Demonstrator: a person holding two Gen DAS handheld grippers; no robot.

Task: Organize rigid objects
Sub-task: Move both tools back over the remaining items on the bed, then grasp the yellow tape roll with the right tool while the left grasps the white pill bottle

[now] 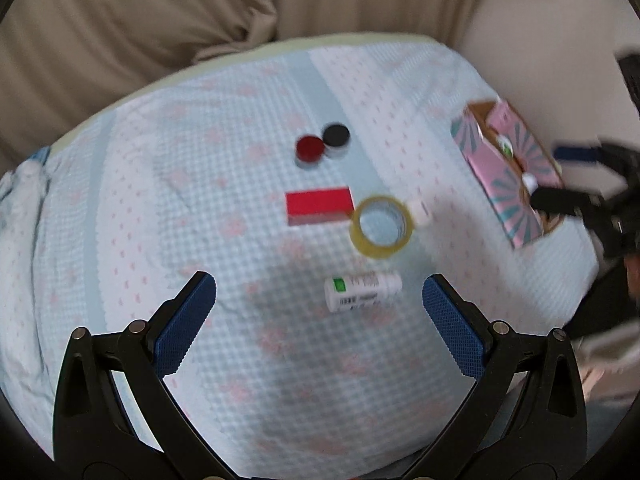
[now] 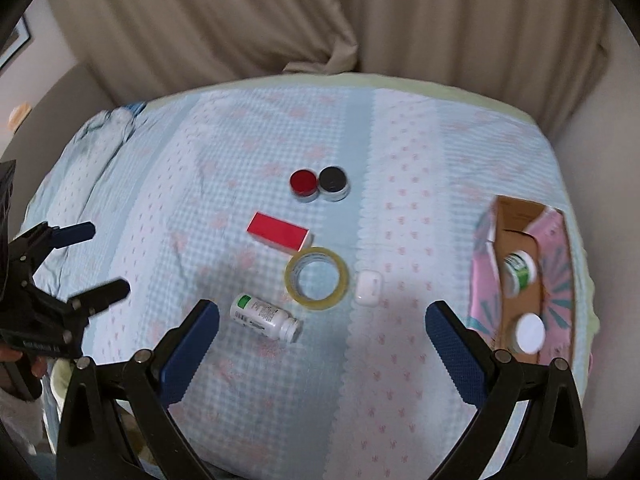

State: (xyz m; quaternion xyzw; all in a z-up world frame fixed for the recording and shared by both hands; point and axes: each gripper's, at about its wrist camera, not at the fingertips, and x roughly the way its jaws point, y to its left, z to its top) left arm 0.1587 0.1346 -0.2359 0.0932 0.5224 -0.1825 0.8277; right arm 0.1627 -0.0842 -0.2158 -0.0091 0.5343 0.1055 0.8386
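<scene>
**Loose items on a soft bed, box at the far right edge**

The white pill bottle (image 2: 265, 317) lies on its side on the bed (image 2: 400, 400), near the middle, with the tape roll (image 2: 317, 278) just beyond it and a small white case (image 2: 368, 289) beside the roll. A red box (image 2: 279, 235) touches or nearly touches the roll on its far left, and two round tins, red (image 2: 303, 185) and black (image 2: 333, 183), sit side by side farther back. The cardboard box (image 2: 520, 280) at the right already holds two bottles.

Both tongs are spread wide and grip nothing: the left tongs (image 1: 319, 294) hang over the lying bottle, the right tongs (image 2: 322, 322) nearer the case and the box.

The bottle will probably roll if one finger nudges it first, since it is round and the bedding gives. Pinching into the soft cover could also snag cloth. The roll and red box lie so close that lifting one may drag the other. The box stands near the bed's right edge; a hard drop could tip it.
</scene>
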